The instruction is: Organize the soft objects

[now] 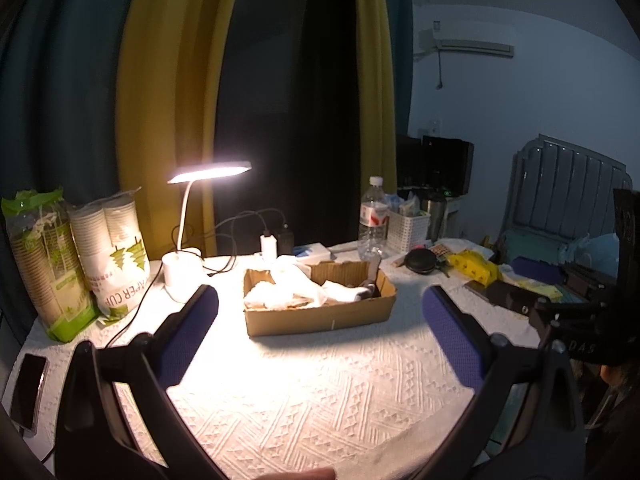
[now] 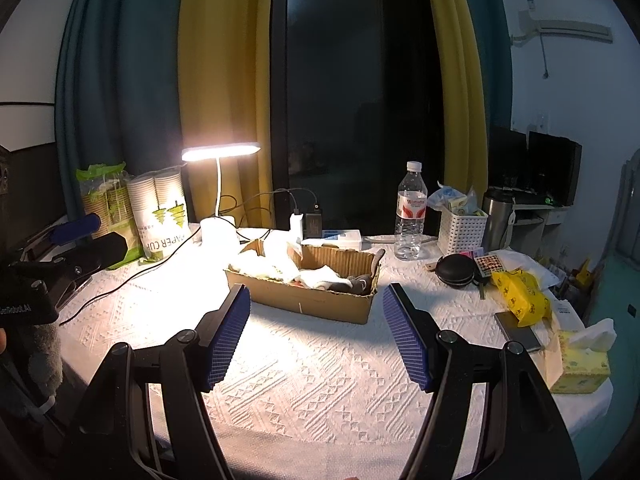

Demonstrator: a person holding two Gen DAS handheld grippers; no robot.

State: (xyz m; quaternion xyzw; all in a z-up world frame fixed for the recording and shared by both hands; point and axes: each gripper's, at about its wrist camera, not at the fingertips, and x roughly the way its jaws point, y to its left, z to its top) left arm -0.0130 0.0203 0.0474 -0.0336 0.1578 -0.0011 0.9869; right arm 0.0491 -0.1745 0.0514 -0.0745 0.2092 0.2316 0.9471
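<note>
Both the left claw [image 1: 320, 312] and right claw [image 2: 316, 312] hang spread apart, empty, above the table [image 2: 320, 380]; the white cloths [image 2: 320, 276] lie inside the cardboard box [image 2: 320, 304] (lamp-lit).

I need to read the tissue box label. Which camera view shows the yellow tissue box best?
The right wrist view: the yellow tissue box sits whole at the table's right edge. The left wrist view does not show it.

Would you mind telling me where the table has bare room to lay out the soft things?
The white tablecloth is bare in front of the cardboard box, nearer than the lamp. Right of the box is crowded: black pouch, yellow bag, tissue box.
</note>
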